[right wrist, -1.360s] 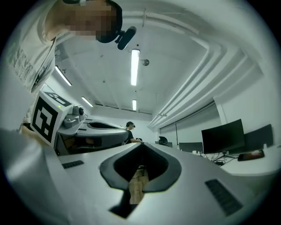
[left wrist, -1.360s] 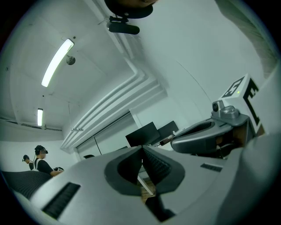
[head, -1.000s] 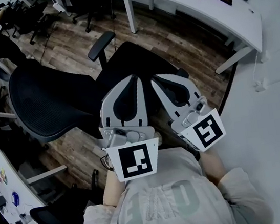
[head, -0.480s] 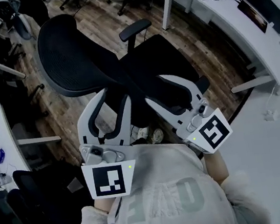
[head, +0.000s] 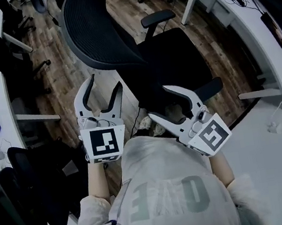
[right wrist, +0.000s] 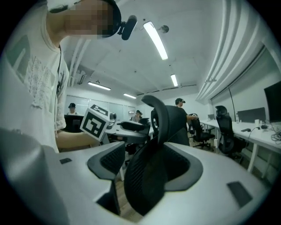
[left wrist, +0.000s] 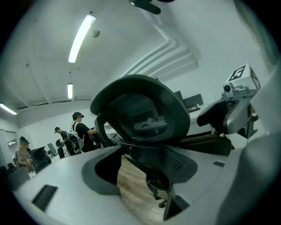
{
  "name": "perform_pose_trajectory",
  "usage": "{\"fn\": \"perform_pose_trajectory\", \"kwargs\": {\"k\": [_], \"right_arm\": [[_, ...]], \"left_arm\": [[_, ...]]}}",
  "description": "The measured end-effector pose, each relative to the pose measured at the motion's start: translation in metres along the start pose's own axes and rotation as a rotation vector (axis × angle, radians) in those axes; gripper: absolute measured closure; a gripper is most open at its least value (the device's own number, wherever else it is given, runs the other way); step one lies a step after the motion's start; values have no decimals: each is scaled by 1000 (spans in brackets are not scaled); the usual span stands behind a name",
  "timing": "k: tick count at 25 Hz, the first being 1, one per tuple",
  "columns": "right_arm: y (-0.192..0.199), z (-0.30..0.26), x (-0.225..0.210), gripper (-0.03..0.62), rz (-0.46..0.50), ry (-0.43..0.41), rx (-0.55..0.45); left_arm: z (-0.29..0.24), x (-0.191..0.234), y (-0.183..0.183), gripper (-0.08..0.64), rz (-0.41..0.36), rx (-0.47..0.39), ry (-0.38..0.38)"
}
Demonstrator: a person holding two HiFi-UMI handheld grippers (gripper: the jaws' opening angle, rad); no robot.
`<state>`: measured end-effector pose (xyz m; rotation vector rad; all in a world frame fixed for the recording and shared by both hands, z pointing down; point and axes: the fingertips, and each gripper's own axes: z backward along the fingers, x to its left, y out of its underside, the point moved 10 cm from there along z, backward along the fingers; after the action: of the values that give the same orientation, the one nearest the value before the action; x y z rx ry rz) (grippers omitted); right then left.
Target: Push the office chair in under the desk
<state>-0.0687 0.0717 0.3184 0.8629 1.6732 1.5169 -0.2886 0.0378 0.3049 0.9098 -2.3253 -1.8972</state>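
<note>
Head view: the office chair (head: 121, 44) is seen on the floor (head: 62, 68), apart from the desk (head: 245, 22).

Left gripper view: the left gripper (left wrist: 142, 169) has just been opened, and nothing is held.

Right gripper view: the chair's mesh is framed, unpressed, by the just-opened right gripper (right wrist: 147, 165).

The chair is judged heavy but free-rolling, and its stiff back frame is best pushed.

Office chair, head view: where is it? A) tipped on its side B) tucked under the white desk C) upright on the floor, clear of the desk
C: the office chair stands upright on the wood floor, with bare floor between its seat and the white desk.
</note>
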Motion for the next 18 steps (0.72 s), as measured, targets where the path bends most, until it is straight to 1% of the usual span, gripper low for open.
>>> {"fn": "perform_pose_trajectory", "kwargs": {"k": [2, 4, 5, 7, 8, 9, 10, 11, 15, 16, 18], "right_arm": [[9, -4, 9, 333, -10, -29, 45], [19, -6, 13, 333, 8, -36, 108], [25, -7, 13, 333, 17, -31, 142], [37, -11, 13, 334, 28, -7, 199], [41, -13, 12, 336, 38, 8, 218], [43, -15, 11, 354, 47, 16, 227], [44, -17, 12, 383, 51, 16, 226], [44, -18, 12, 397, 49, 13, 220], [44, -18, 11, 405, 33, -5, 210], [43, -18, 10, 407, 35, -6, 211], [43, -17, 10, 410, 34, -1, 206]], "left_arm": [[-4, -7, 3, 298, -23, 2, 37], [-4, -9, 4, 299, -31, -1, 76], [-4, -9, 5, 299, -26, -3, 115], [-4, -10, 10, 292, -17, -3, 221], [-4, -13, 13, 282, -26, 3, 271], [-4, -16, 17, 272, -42, 12, 310], [-4, -19, 20, 257, -52, 18, 337], [-4, -20, 21, 257, -51, 18, 353], [-12, -15, 23, 256, 29, 7, 421], [-14, -14, 23, 256, 38, 8, 445], [-19, -11, 21, 256, 30, 11, 500]]}}
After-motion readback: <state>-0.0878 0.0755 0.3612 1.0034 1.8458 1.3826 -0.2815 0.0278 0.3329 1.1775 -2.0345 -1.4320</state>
